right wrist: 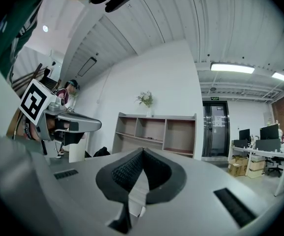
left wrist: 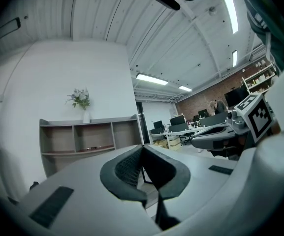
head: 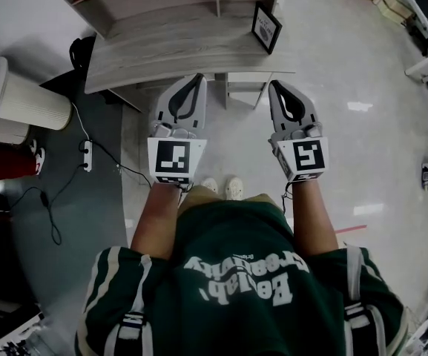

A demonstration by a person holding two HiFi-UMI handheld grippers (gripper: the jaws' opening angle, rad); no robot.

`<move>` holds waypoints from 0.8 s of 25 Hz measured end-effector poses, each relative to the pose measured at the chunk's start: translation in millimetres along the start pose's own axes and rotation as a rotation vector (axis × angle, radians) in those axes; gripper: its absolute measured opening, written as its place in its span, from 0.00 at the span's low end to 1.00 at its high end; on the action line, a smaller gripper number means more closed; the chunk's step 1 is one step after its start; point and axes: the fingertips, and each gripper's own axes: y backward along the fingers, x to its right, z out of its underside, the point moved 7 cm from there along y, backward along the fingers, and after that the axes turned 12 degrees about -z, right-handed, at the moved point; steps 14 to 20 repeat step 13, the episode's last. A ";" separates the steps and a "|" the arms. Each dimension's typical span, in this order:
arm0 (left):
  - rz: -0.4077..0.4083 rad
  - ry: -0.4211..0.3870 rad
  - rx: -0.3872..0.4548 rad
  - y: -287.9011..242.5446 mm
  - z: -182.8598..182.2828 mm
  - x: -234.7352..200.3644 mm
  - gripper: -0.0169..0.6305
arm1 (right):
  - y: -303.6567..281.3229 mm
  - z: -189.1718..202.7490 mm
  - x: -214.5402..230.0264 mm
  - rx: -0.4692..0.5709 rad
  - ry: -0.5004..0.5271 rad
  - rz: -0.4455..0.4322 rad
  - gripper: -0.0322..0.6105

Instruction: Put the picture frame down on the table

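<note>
Both the left gripper (head: pixel 196 80) and the right gripper (head: pixel 276 86) hover empty, jaws pressed together, just short of the table (head: pixel 169 50), since, we judge, the picture frame (head: pixel 266 27) already stands on the table's far right corner.

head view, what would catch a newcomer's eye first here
The left gripper and right gripper are held out side by side in front of the person, both shut and empty. Beyond them, the black picture frame stands at the right end of the grey wooden table, untouched.
</note>
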 end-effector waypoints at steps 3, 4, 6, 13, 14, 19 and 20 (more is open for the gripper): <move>0.002 -0.003 0.004 0.6 -2.6 3.4 0.05 | 3.4 -1.1 2.2 -0.001 -0.007 0.006 0.10; 0.002 -0.007 0.004 1.9 -3.2 4.3 0.05 | 5.0 -1.5 2.0 -0.002 -0.007 0.007 0.10; -0.002 -0.013 0.003 6.4 -4.3 5.1 0.05 | 8.5 -2.4 -0.1 -0.001 -0.004 0.007 0.10; -0.010 -0.019 0.008 22.2 -1.5 20.3 0.05 | 28.6 4.2 -7.7 0.007 -0.009 0.004 0.10; -0.010 -0.019 0.008 22.2 -1.5 20.3 0.05 | 28.6 4.2 -7.7 0.007 -0.009 0.004 0.10; -0.010 -0.019 0.008 22.2 -1.5 20.3 0.05 | 28.6 4.2 -7.7 0.007 -0.009 0.004 0.10; -0.010 -0.019 0.008 22.2 -1.5 20.3 0.05 | 28.6 4.2 -7.7 0.007 -0.009 0.004 0.10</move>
